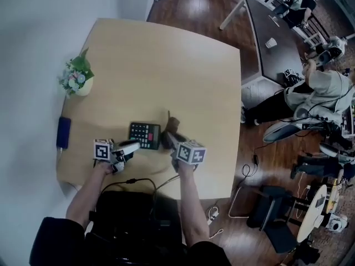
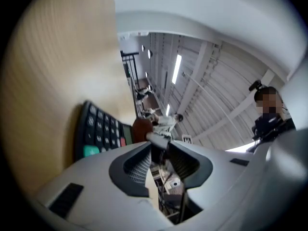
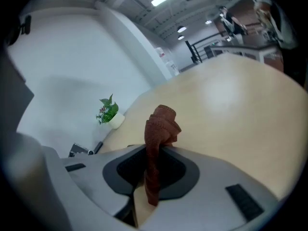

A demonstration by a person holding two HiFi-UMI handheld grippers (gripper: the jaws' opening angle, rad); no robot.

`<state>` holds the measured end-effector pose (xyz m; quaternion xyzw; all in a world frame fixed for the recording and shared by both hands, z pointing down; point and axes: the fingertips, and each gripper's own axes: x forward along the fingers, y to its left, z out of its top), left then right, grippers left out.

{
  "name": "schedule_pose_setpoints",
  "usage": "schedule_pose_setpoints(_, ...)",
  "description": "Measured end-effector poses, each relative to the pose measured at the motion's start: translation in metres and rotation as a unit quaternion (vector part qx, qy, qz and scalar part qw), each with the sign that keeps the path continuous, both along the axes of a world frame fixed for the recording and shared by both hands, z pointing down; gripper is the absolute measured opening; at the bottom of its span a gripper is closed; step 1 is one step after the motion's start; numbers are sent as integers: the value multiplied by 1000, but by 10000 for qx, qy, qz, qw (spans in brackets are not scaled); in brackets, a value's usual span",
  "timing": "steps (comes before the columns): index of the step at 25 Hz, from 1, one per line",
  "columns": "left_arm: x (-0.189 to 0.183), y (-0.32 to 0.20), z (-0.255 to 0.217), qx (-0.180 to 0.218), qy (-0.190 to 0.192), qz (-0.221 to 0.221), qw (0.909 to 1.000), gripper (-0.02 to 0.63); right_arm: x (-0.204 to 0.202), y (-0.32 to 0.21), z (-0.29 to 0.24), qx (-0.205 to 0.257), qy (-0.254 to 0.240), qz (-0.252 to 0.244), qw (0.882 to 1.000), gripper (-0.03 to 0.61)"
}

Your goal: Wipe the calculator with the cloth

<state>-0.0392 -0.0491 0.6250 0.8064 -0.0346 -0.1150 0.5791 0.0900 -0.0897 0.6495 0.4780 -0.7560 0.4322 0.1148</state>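
Note:
A black calculator (image 1: 145, 135) lies flat on the wooden table (image 1: 166, 65) near its front edge. In the left gripper view the calculator (image 2: 98, 131) sits left of the jaws, outside them. My left gripper (image 1: 132, 147) hovers at the calculator's left front corner. The left gripper (image 2: 158, 150) has its jaws only a little apart, with nothing between them. My right gripper (image 1: 168, 139) is at the calculator's right edge, shut on a brown cloth (image 1: 173, 124). The cloth (image 3: 161, 124) sticks up in folds out of the right gripper (image 3: 154, 146). From the left gripper view the cloth (image 2: 141, 129) shows just beyond the calculator.
A small pot of flowers (image 1: 77, 77) stands at the table's left edge, with a dark blue flat object (image 1: 63, 132) nearer me on the same edge. A black cable (image 1: 133, 180) runs over the front edge. A person (image 1: 316, 90) sits at another table on the right.

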Motion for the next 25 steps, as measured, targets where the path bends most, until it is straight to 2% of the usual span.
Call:
schedule_pose_setpoints(2, 16, 24, 21, -1, -410, 361, 9985, 109, -4, -25, -14, 368, 329, -410, 9979, 61)
schedule_pose_setpoints(3, 23, 31, 28, -77, -480, 413, 9980, 109, -10, -35, -16, 464, 434, -647, 9959, 61)
schedule_pose_setpoints(6, 37, 32, 36, -288, -444, 207, 9984, 103, -28, -44, -7, 380, 631, -1284, 9890, 61)
schedule_pose_setpoints(8, 39, 28, 38, -347, -540, 24, 9979, 98, -36, -35, 1, 241, 638, -1463, 9869, 61)
schedule_pose_setpoints(12, 41, 24, 33, -272, -484, -53, 9984, 97, -37, -6, 0, 169, 480, -1207, 9914, 61)
schedule_pose_setpoints(16, 37, 22, 39, -285, -585, -178, 9977, 83, -39, 36, 2, 57, 215, -965, 9951, 61)
schedule_pose_setpoints(19, 36, 22, 40, -323, -561, -277, 9975, 67, -44, 71, 7, -148, -54, -821, 9965, 61)
schedule_pose_setpoints(21, 37, 21, 36, -320, -481, -326, 9978, 63, -49, 96, 13, -403, -155, -902, 9950, 61)
schedule_pose_setpoints(23, 38, 21, 35, -310, -468, -335, 9979, 61, -46, 112, 16, -577, -69, -1015, 9931, 60)
schedule_pose_setpoints(25, 37, 20, 37, -287, -543, -333, 9976, 60, -31, 101, 9, -426, 203, -959, 9943, 60)
